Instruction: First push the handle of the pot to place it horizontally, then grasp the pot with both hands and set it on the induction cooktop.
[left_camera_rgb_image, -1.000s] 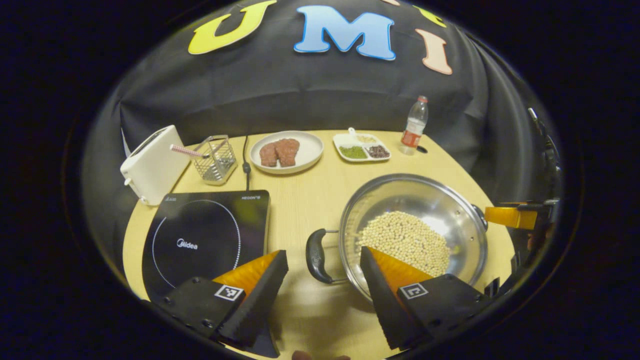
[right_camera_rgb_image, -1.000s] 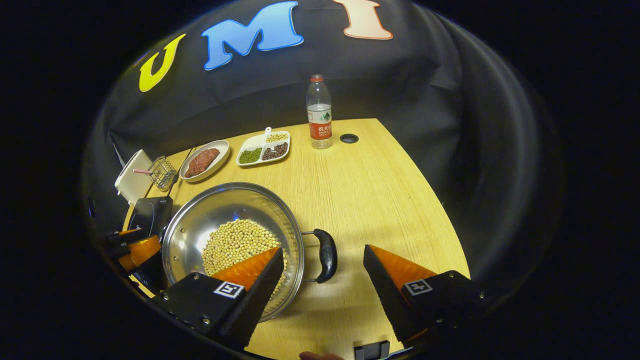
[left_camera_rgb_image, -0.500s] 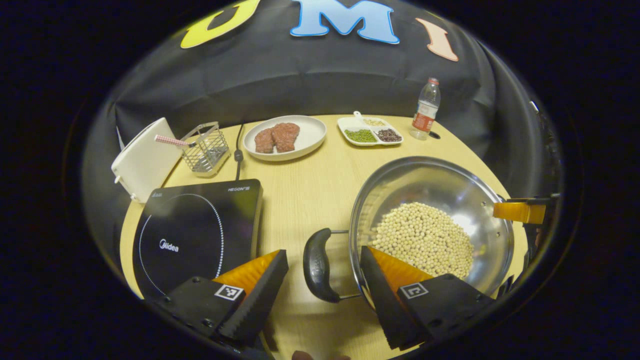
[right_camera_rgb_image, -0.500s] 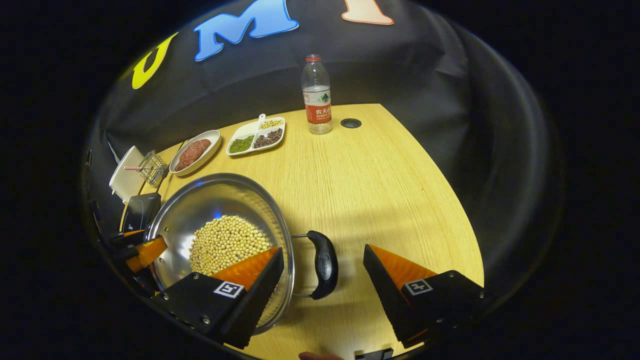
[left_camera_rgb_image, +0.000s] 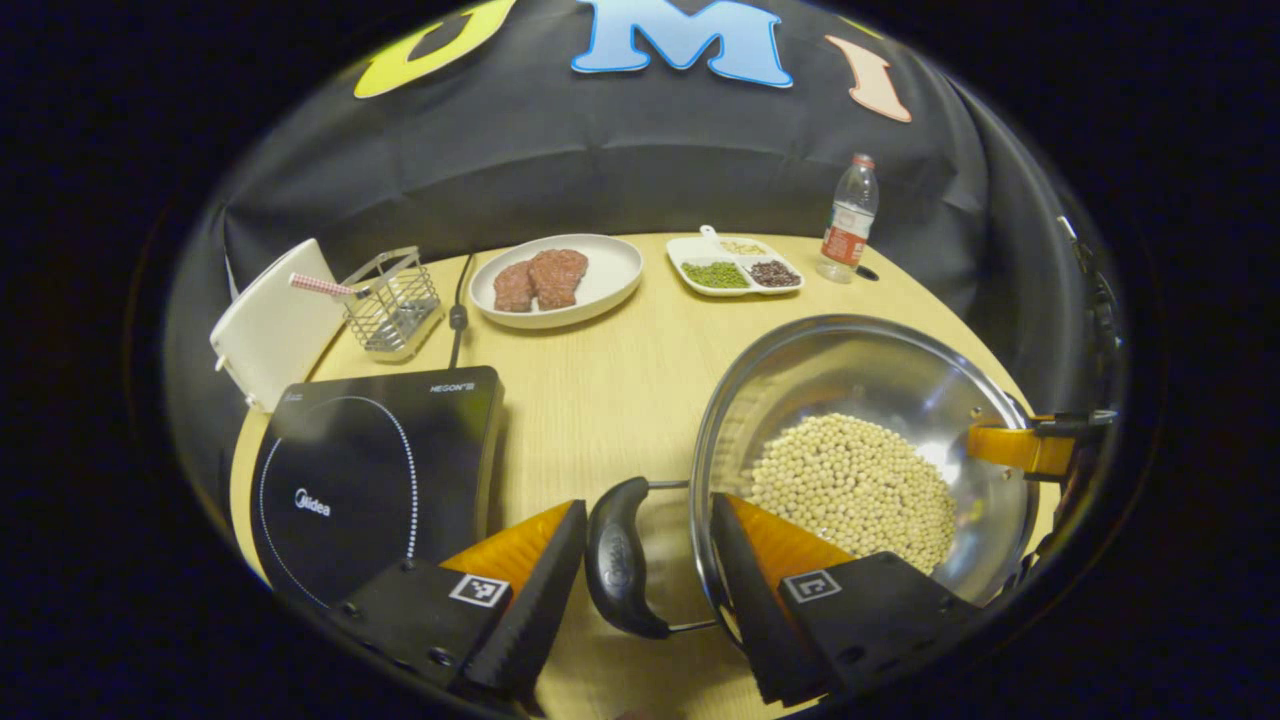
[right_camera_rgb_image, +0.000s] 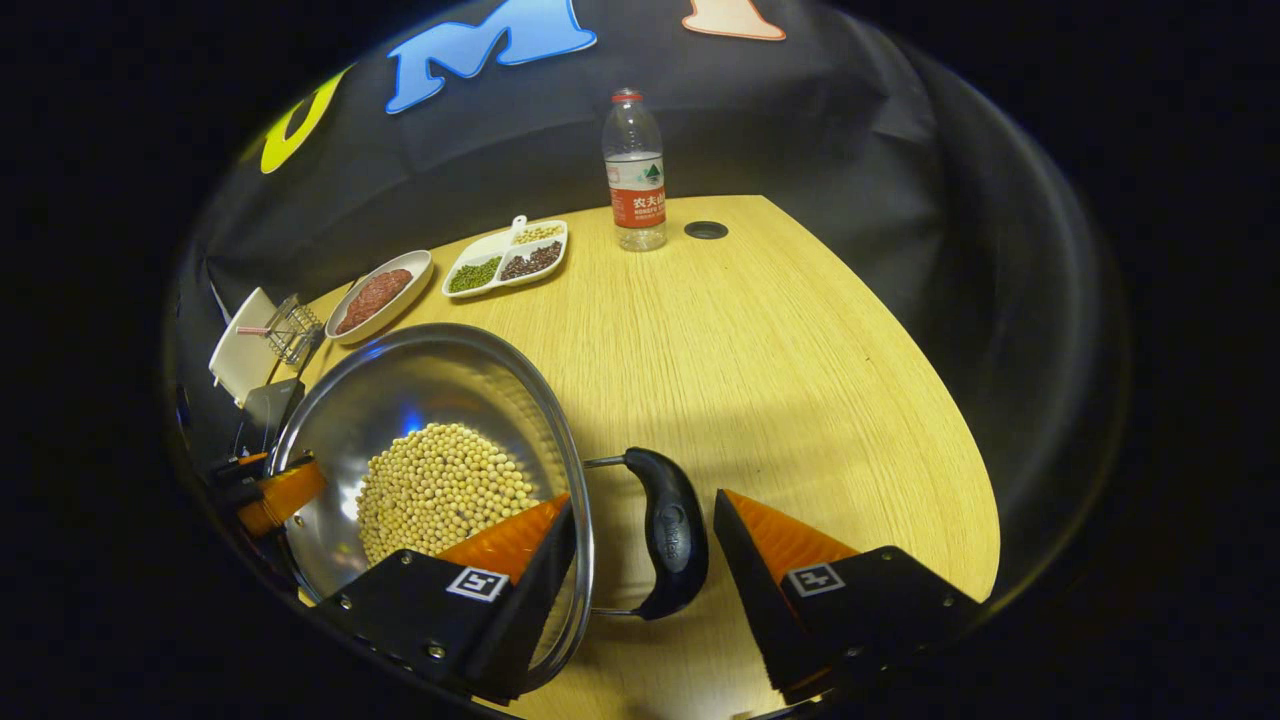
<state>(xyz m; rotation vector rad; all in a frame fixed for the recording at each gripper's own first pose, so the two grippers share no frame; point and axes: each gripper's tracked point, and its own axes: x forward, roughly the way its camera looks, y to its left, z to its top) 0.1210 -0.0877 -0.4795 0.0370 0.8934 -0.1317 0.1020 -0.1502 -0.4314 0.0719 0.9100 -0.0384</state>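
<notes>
A steel pot (left_camera_rgb_image: 850, 380) holding soybeans (left_camera_rgb_image: 850, 485) stands on the wooden table, right of the black induction cooktop (left_camera_rgb_image: 370, 470). My left gripper (left_camera_rgb_image: 645, 580) is open, and the pot's black left handle (left_camera_rgb_image: 612, 570) lies between its fingers, close to the left finger. My right gripper (right_camera_rgb_image: 645, 560) is open too, astride the black right handle (right_camera_rgb_image: 675, 530); its left finger overlaps the pot's rim (right_camera_rgb_image: 575, 470). The right gripper (left_camera_rgb_image: 1020, 448) also appears past the pot's far side in the left gripper view. The left gripper (right_camera_rgb_image: 275, 490) appears past the pot (right_camera_rgb_image: 400, 400) in the right gripper view.
Along the table's back stand a white toaster (left_camera_rgb_image: 265, 325), a wire basket (left_camera_rgb_image: 392, 300), a plate with meat (left_camera_rgb_image: 555, 280), a divided dish of beans (left_camera_rgb_image: 735, 270) and a water bottle (left_camera_rgb_image: 848, 220). A cable (left_camera_rgb_image: 458, 310) runs to the cooktop. A round hole (right_camera_rgb_image: 705, 230) pierces the tabletop.
Both grippers have moved forward and lower onto the pot. Each black handle now sits between its gripper's fingers, and the jaws stand a little narrower. The pot stays in place.
</notes>
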